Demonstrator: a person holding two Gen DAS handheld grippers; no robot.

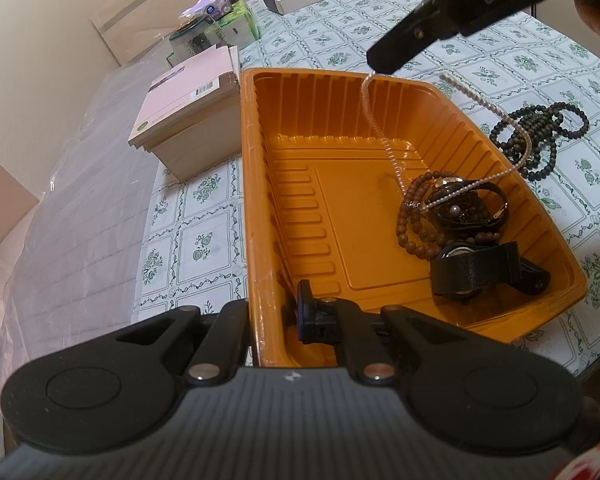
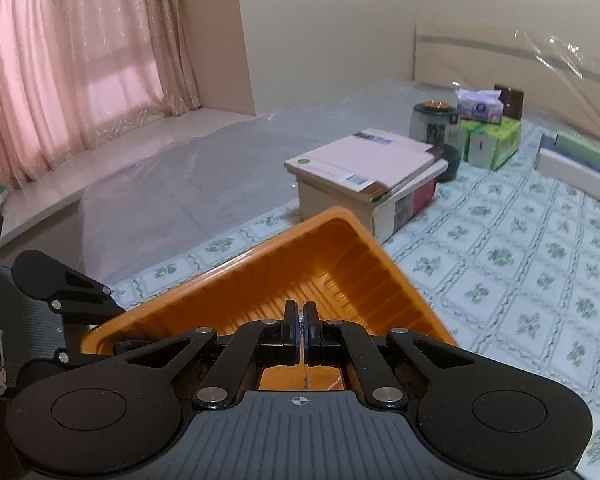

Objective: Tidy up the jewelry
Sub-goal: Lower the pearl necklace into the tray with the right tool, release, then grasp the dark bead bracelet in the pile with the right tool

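Below your right claw [image 1: 374,65], pinched on the pale bead chain [image 1: 374,120], the orange tray [image 1: 380,224] waits, chain hanging lengthwise down.

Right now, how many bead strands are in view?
3: pale strand hanging from the right gripper into the tray; brown beads in the tray; dark beads on the cloth. Others may be hidden.

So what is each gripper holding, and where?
Right gripper pinches the pale bead necklace at one end; left gripper clamps the orange tray rim.
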